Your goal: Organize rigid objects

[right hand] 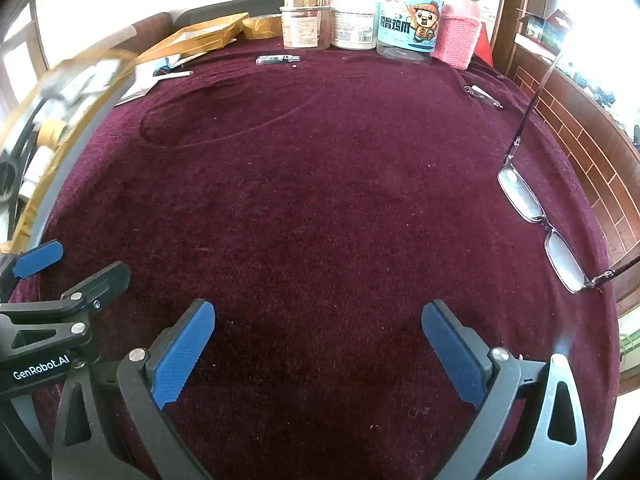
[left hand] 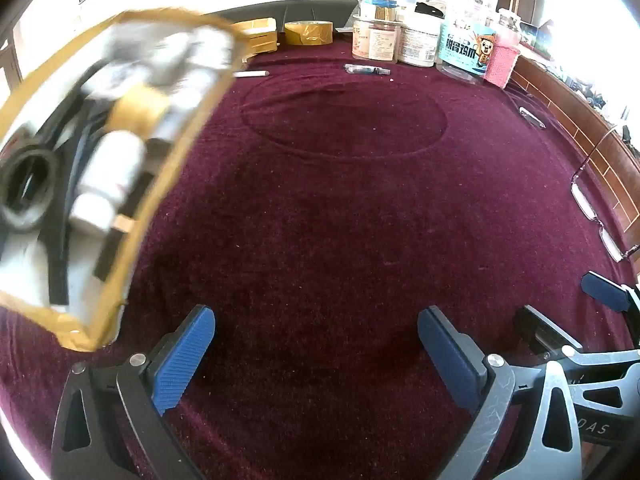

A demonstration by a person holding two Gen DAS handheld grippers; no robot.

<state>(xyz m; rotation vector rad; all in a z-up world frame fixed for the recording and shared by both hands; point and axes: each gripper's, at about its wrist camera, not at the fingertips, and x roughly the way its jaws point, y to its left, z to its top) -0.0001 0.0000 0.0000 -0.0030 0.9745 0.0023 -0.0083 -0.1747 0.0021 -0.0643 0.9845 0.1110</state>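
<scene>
Both grippers, left gripper [left hand: 316,354] and right gripper [right hand: 318,350], gaped fully open and empty over the maroon cloth [right hand: 320,200]; eyeglasses [right hand: 538,222] lay at its right edge, light, fragile, probably best pinched at the bridge.

Left view: looks down and forward, low over the red cloth [left hand: 320,220].
Right view: same way, just beside it.
Both see: jars [right hand: 352,20], glasses [right hand: 536,216].
</scene>
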